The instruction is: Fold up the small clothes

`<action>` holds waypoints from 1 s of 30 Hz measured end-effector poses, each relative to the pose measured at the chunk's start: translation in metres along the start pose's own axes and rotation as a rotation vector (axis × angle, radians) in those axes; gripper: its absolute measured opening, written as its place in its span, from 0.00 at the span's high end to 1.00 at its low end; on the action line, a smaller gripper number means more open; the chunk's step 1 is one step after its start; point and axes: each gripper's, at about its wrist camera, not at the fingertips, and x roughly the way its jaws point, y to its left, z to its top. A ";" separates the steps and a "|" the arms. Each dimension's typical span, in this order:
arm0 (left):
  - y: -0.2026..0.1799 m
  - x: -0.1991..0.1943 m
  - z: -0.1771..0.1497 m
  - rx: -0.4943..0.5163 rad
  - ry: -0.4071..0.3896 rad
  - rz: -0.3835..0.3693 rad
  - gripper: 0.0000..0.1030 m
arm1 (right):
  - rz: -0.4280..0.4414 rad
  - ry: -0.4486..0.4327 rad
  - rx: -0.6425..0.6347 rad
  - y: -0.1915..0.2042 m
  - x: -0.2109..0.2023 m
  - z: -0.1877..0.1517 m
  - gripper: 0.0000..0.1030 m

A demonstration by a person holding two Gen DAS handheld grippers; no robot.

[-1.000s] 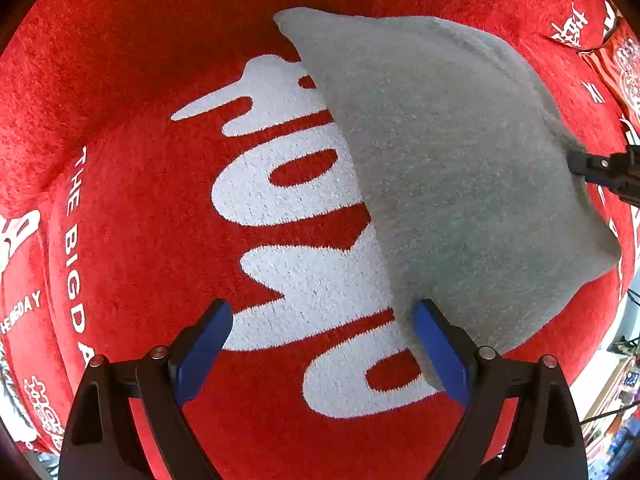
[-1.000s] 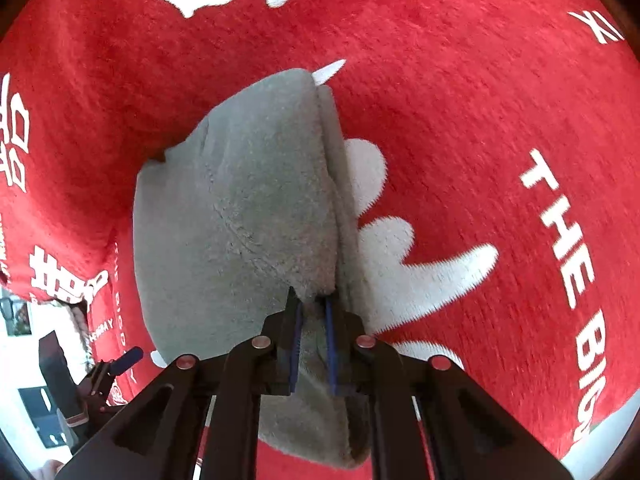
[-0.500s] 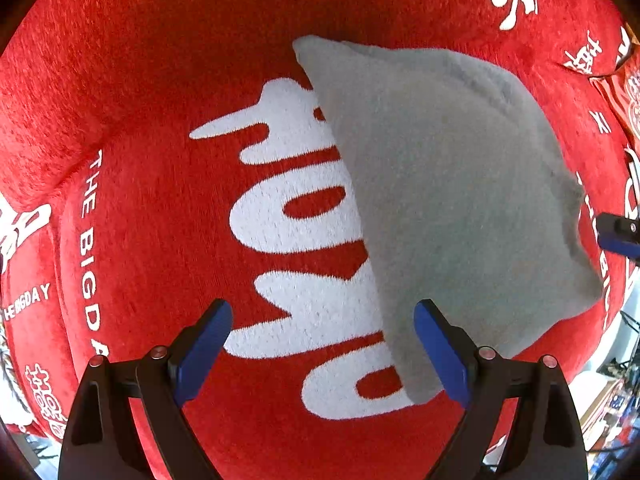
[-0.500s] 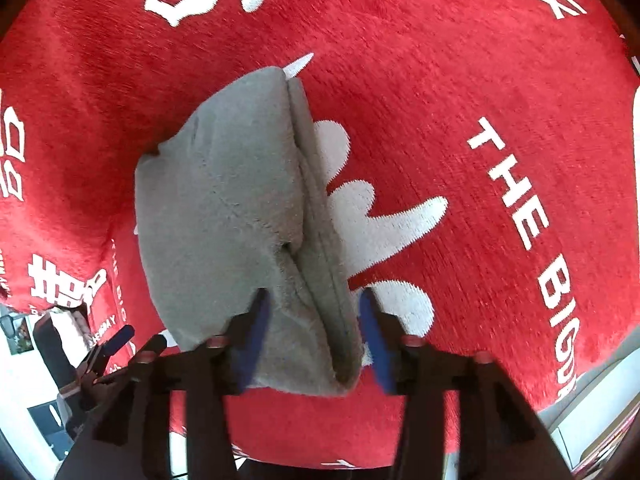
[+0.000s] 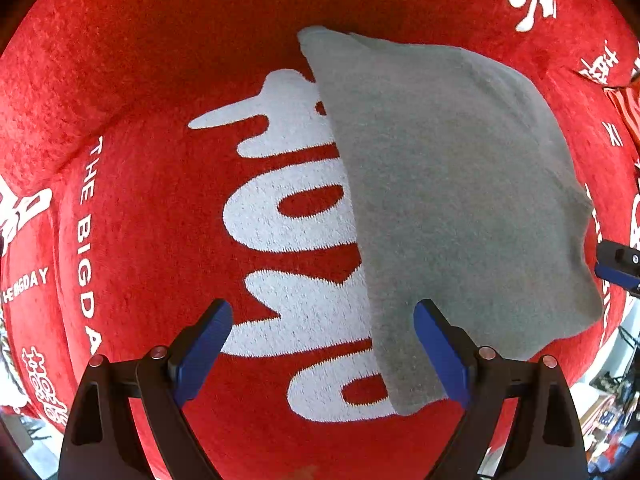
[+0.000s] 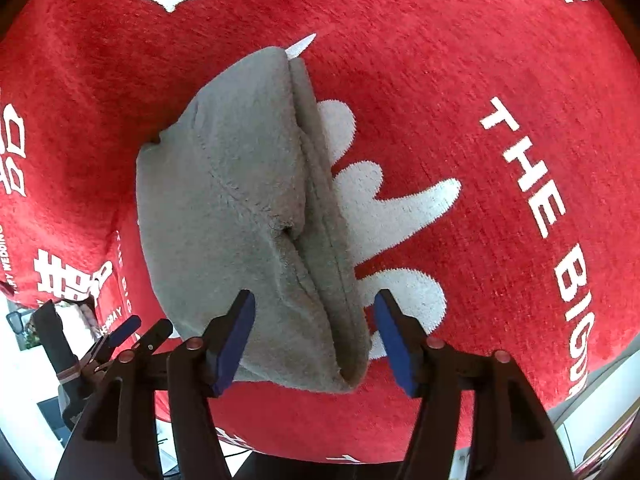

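Observation:
A small grey fleece garment lies folded flat on a red cloth with white lettering. My left gripper is open and empty, its right finger over the garment's near left edge. In the right wrist view the garment shows its stacked layers along the right side. My right gripper is open and empty, its jaws either side of the garment's near end. The right gripper's tip shows in the left wrist view beside the garment's right corner.
The red cloth covers a rounded surface that drops away at its edges. The left gripper shows at the lower left of the right wrist view. Room clutter lies beyond the cloth's lower right edge.
My right gripper was shut on the garment's near edge; it has opened, let go and drawn back a little. The garment has settled flat. My left gripper stays open.

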 end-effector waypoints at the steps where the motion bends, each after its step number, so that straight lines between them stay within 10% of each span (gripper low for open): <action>1: 0.000 0.001 0.001 -0.002 0.007 -0.003 0.10 | -0.001 -0.003 0.000 -0.002 -0.001 0.000 0.31; 15: 0.011 0.003 0.014 -0.036 0.009 0.002 0.00 | 0.026 -0.023 0.007 -0.015 -0.007 0.014 0.25; 20: 0.028 0.008 0.026 -0.116 0.051 -0.138 0.00 | 0.047 -0.032 0.006 -0.022 -0.010 0.024 0.25; 30: 0.034 0.019 0.050 -0.151 0.061 -0.179 0.00 | 0.123 0.008 0.053 -0.036 0.001 0.040 0.25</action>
